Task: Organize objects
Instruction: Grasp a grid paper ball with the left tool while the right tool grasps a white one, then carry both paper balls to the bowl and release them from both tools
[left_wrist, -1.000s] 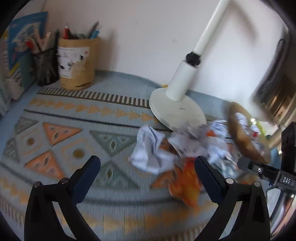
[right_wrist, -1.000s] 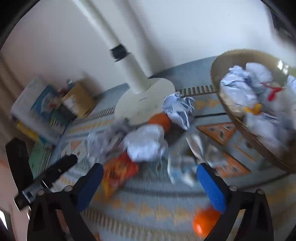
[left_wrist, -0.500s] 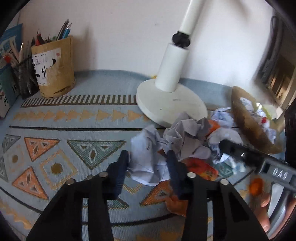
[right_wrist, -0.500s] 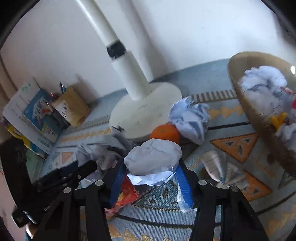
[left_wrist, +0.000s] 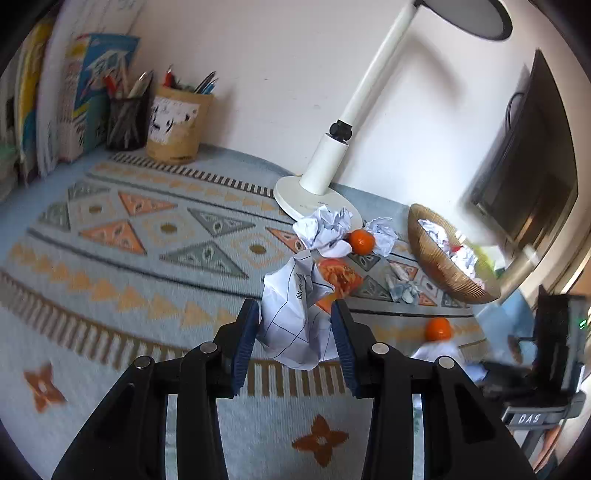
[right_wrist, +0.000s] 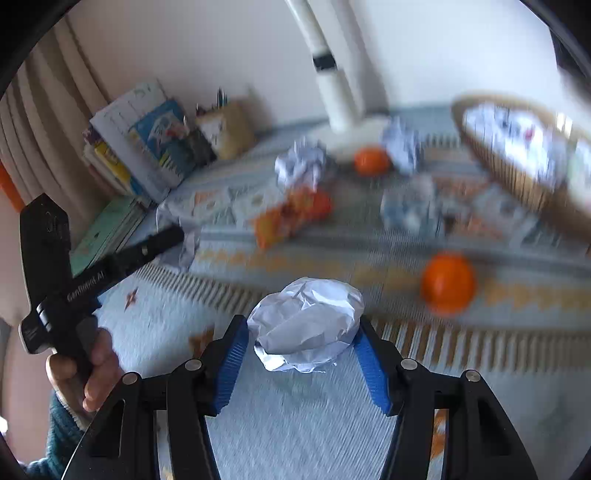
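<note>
Left wrist view: the left gripper (left_wrist: 295, 332) is clamped on a crumpled ruled sheet (left_wrist: 293, 317), which sits between both pads; beyond the fingertips lie an orange snack packet (left_wrist: 338, 277), a tangerine (left_wrist: 361, 242) and, to the right, a woven basket (left_wrist: 439, 262) of paper. Right wrist view: the right gripper (right_wrist: 301, 349) holds a rounded paper ball (right_wrist: 308, 328) between its blue pads (right_wrist: 232, 356), its jaws easing slightly apart; a second tangerine (right_wrist: 448, 282) lies just beyond the right finger.
</note>
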